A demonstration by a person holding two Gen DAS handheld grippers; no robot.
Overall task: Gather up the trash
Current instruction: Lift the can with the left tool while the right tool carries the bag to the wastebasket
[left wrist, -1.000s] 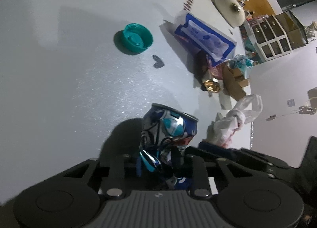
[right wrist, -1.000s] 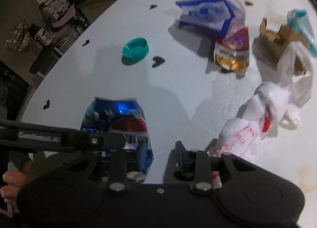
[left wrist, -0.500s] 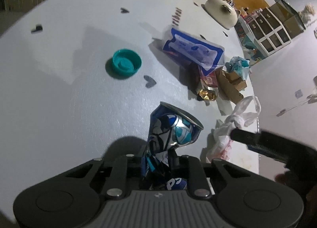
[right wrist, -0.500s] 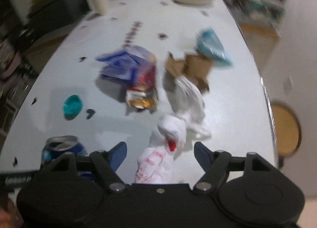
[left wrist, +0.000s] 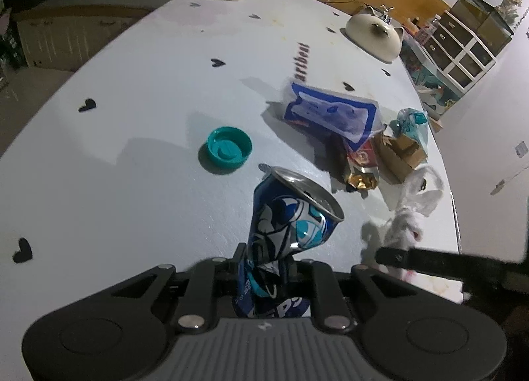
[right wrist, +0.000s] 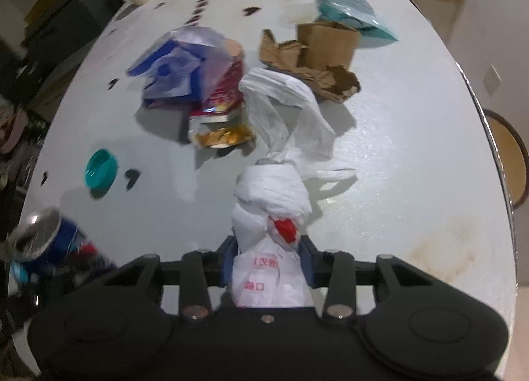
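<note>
The right gripper [right wrist: 267, 257] is clamped on a knotted white bag [right wrist: 271, 202]. At eleven o'clock lies a blue pouch [right wrist: 178, 66] over a foil wrapper [right wrist: 220, 116]; cardboard [right wrist: 317, 57] at one; a teal cap [right wrist: 101, 169] and can [right wrist: 43, 242] at nine.

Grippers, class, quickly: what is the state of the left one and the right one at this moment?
Left gripper: shut on the crushed blue can.
Right gripper: shut on the knotted white plastic bag.
</note>
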